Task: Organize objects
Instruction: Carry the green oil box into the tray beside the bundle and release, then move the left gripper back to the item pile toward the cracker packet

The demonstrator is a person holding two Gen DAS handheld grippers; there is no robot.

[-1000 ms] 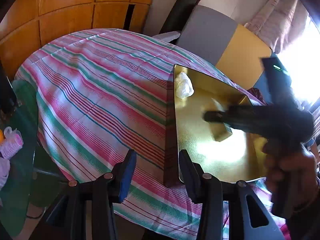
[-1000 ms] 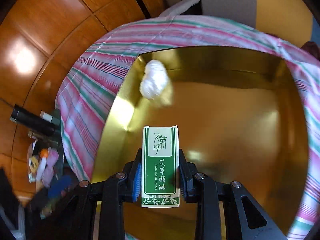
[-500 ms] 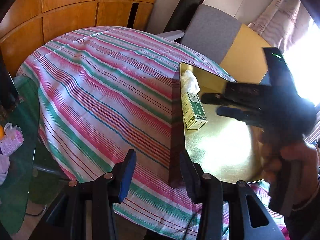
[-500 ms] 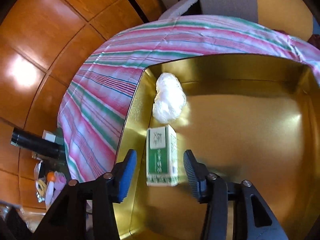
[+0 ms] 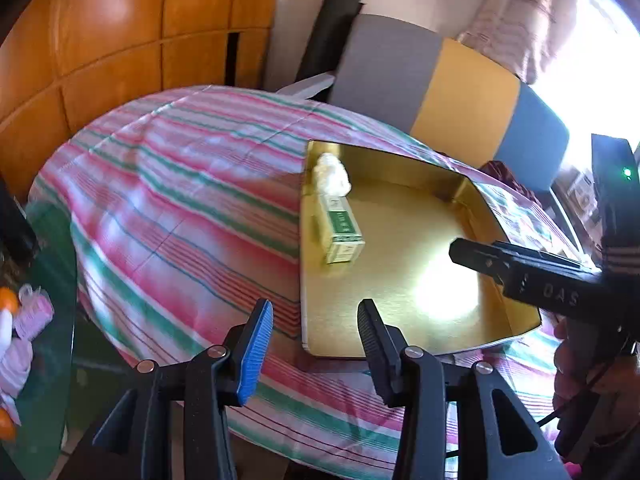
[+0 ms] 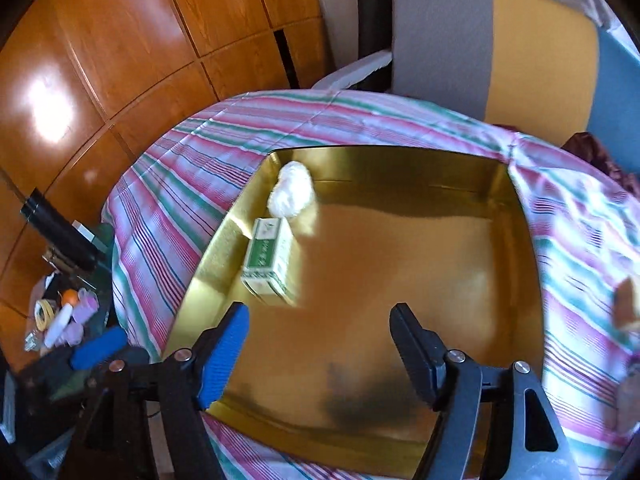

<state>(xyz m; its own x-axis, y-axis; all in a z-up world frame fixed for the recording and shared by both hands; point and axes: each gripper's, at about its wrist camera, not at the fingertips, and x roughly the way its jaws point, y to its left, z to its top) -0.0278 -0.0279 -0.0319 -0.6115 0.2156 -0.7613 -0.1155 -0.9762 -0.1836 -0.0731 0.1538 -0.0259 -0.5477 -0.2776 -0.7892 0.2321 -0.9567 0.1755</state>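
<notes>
A: In the left wrist view, what shows?

B: The left hand-held gripper sits at bottom centre, jaws apart and empty. Above it the gold tray rests on the striped tabletop. A green-and-white box lies along the tray's left wall, touching a white wad in the upper-left corner. The right hand-held gripper enters from the right edge; its side reads roughly "SVO", upside down.

A: And the right wrist view?

B: That gripper spreads wide at the bottom, holding nothing. The box lies left of centre in the tray, below the wad. Its label writing is too blurred to read.
</notes>
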